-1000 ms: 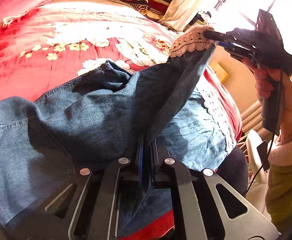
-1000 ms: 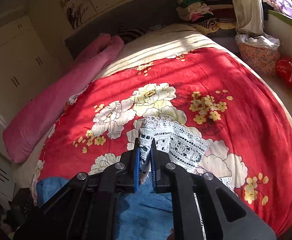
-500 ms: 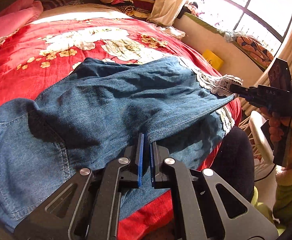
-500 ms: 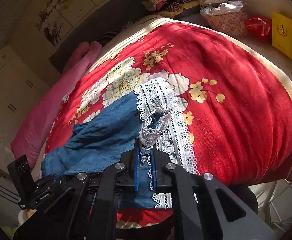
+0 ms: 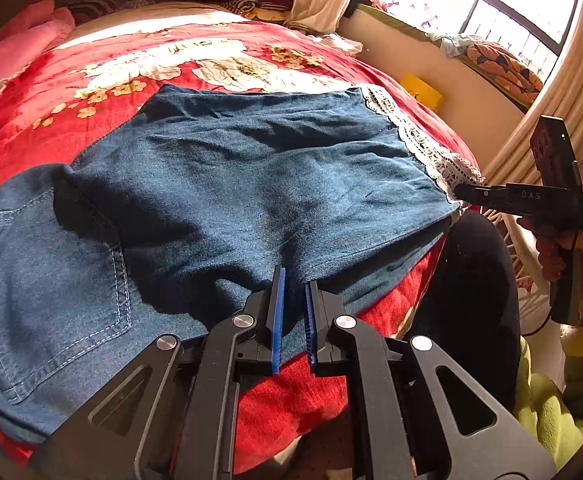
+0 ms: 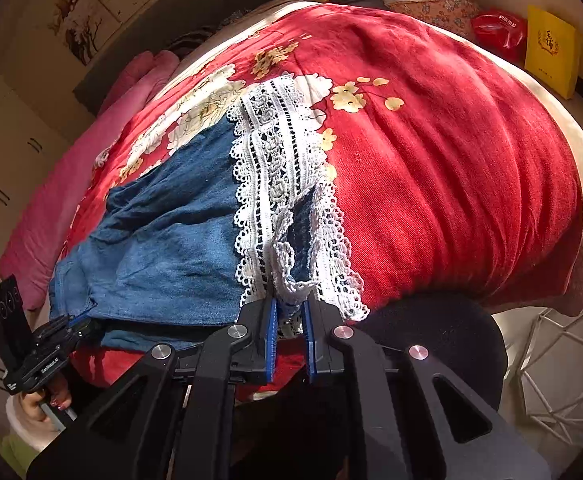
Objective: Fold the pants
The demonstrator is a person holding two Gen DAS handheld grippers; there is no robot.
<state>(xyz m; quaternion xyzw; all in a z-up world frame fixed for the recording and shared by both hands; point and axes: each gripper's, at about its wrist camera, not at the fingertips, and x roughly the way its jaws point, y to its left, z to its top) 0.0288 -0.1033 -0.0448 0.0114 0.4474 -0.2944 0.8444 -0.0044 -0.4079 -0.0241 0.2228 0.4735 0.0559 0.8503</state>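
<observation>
Two folded layers of blue denim pants [image 5: 251, 168] are seen from the left wrist, spread flat across a red flowered blanket [image 5: 31, 92], with a stitched back pocket [image 5: 51, 280] showing at the lower left and a white lace hem [image 5: 423, 144] running along the far right edge. The left gripper [image 5: 293, 276] is held at the near edge of the pants; its jaws are opening, a narrow gap is visible between the blue pads, and the folded denim edge lies between the tips without being visibly pinched. At the right, the right gripper [image 5: 457, 192] is carried by a hand [image 5: 551, 252] in a fleecy cuff, its tip set against the near corner of the lace hem. A window is seen behind it. From the right wrist, the pants [image 6: 171, 232] are seen lying along the near side of the blanket [image 6: 451, 160], the lace hem [image 6: 271, 160] forming a broad white band across them. The right gripper [image 6: 291, 300] is placed at the near end of that band; its jaws are opening, the pads stand apart, and a loose loop of lace sits between the tips. At the lower left, the left gripper [image 6: 87, 322] is seen at the denim's near edge, though its jaws cannot be made out from this side. A yellow box [image 6: 549, 52] stands beyond the bed.
</observation>
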